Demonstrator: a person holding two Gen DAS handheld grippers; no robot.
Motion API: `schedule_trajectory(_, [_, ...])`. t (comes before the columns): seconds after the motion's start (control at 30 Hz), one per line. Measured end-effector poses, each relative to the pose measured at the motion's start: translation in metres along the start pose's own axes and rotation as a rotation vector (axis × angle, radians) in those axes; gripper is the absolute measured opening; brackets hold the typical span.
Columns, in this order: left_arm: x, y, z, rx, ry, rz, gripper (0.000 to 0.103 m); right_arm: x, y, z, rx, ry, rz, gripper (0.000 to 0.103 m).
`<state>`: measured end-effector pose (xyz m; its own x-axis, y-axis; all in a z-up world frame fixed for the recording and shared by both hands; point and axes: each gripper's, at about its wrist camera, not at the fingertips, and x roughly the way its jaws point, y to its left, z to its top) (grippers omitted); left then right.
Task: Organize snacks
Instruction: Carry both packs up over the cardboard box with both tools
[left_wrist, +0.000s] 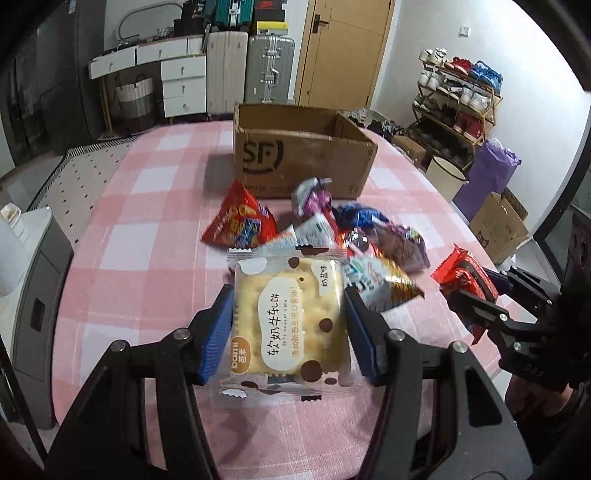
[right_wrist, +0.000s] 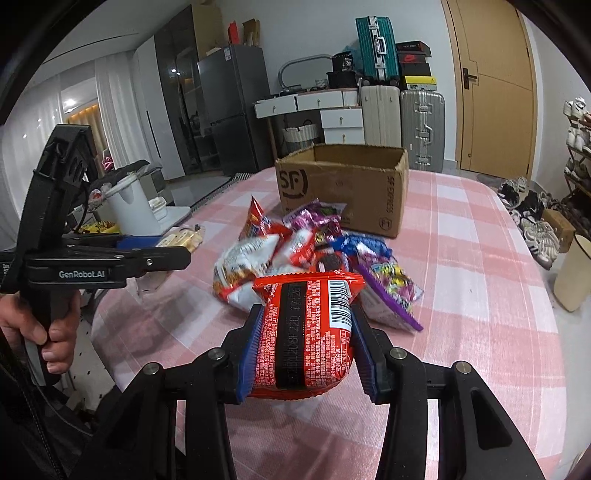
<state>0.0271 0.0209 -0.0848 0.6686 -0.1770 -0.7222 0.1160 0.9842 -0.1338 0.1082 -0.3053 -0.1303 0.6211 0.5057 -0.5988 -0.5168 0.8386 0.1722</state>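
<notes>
My left gripper (left_wrist: 290, 306) is shut on a square cracker packet (left_wrist: 291, 317), cream with brown dots, held above the pink checked table. It also shows in the right wrist view (right_wrist: 184, 238). My right gripper (right_wrist: 304, 325) is shut on a red snack packet (right_wrist: 308, 332) with a barcode; it shows at the right of the left wrist view (left_wrist: 465, 284). A pile of snack packets (left_wrist: 317, 229) lies between the grippers and an open cardboard box (left_wrist: 299, 155), which also shows in the right wrist view (right_wrist: 343, 184).
The table's pink checked cloth (right_wrist: 480, 295) spreads around the box. A white kettle (right_wrist: 129, 206) and counter stand left of the table. Suitcases (right_wrist: 402, 118), drawers, a wooden door and a shoe rack (left_wrist: 458, 99) line the room behind.
</notes>
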Motion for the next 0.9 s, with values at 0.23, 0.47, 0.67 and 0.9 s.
schedule_trajectory(0.23, [-0.008,0.007,0.03,-0.001,-0.041,-0.011,0.055,0.001,-0.009,0.03,0.019,-0.038,0.029,0.045])
schedule_trajectory(0.47, [-0.01,0.009,0.068,0.029,-0.077,-0.009,0.055,0.004,-0.019,0.067,0.03,-0.065,0.055,0.045])
schedule_trajectory(0.67, [-0.01,0.014,0.108,0.014,-0.096,-0.023,0.055,0.008,-0.026,0.105,0.034,-0.088,0.068,0.045])
schedule_trajectory(0.9, [-0.003,0.017,0.165,0.003,-0.112,-0.027,0.055,0.009,-0.03,0.156,0.022,-0.112,0.081,0.045])
